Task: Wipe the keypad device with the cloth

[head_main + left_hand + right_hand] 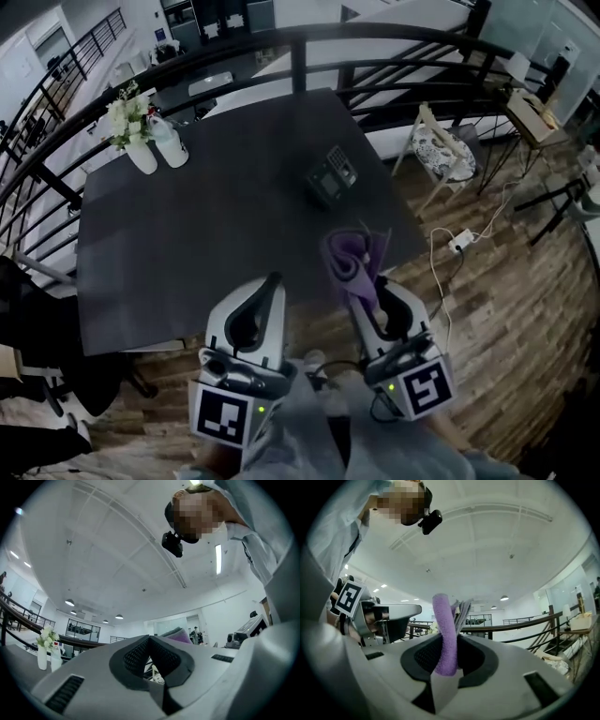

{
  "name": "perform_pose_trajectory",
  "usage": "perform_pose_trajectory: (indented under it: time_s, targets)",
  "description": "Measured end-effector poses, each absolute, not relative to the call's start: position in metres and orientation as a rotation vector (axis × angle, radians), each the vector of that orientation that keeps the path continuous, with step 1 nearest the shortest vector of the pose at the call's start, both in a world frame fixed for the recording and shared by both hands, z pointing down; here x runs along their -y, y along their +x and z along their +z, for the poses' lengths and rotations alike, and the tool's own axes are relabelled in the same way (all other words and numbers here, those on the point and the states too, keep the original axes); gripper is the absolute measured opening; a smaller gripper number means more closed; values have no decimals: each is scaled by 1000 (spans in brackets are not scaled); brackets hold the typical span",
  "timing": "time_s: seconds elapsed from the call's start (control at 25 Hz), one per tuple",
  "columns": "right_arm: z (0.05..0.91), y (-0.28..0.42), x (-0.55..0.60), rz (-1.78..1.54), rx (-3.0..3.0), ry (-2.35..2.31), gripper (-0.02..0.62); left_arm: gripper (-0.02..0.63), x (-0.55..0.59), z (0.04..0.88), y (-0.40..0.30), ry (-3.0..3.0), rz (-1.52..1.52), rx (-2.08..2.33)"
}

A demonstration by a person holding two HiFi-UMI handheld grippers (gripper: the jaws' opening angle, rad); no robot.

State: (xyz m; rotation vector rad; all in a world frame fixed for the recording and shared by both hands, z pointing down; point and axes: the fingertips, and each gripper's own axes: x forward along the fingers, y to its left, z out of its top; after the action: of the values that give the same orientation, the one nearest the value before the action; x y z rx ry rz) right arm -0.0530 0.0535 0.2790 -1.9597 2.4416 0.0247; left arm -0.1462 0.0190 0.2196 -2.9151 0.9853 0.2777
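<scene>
Dark table (216, 225), keypad device (332, 174) lying diagonal, right claw (449, 665) gripping upright purple cloth (443, 630), left claw (150, 640) clenched empty

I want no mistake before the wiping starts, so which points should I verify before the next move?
1. Purple cloth clamped in right gripper: ok.
2. Left gripper shut, empty: ok.
3. Keypad device lies uncovered on the table: ok.
4. Cloth touches keypad device: not ok, held apart from it.
5. Flower vase and bottle stand away from the keypad device: ok.
</scene>
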Motion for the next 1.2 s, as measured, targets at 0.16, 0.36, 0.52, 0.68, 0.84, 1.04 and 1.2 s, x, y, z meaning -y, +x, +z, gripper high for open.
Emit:
perform_pose_trajectory:
  time_s: [0.16, 0.36, 0.52, 0.68, 0.84, 1.04, 1.2]
  targets:
    - [275, -45, -50, 29, -2398, -2010, 98, 12, -9, 217, -143, -2931, 300, -952]
    - [270, -44, -49, 51, -2350, -2032, 98, 12, -6, 217, -134, -2942, 312, -901]
    - [269, -33, -53, 69, -2318, -2063, 98, 12, -7, 215, -121, -2944, 321, -855]
    - [271, -14, -53, 54, -2285, -2103, 98, 12, -6, 214, -106, -2949, 315, -827]
    - [276, 8, -46, 41, -2278, -2115, 98, 12, 1, 218, -88, -2948, 298, -846]
    - [287, 45, -29, -18, -2249, -2125, 98, 12, 17, 225, -60, -2947, 259, -872]
    - [287, 69, -11, -19, -2287, -2097, 98, 12, 32, 226, -39, -2940, 242, -920]
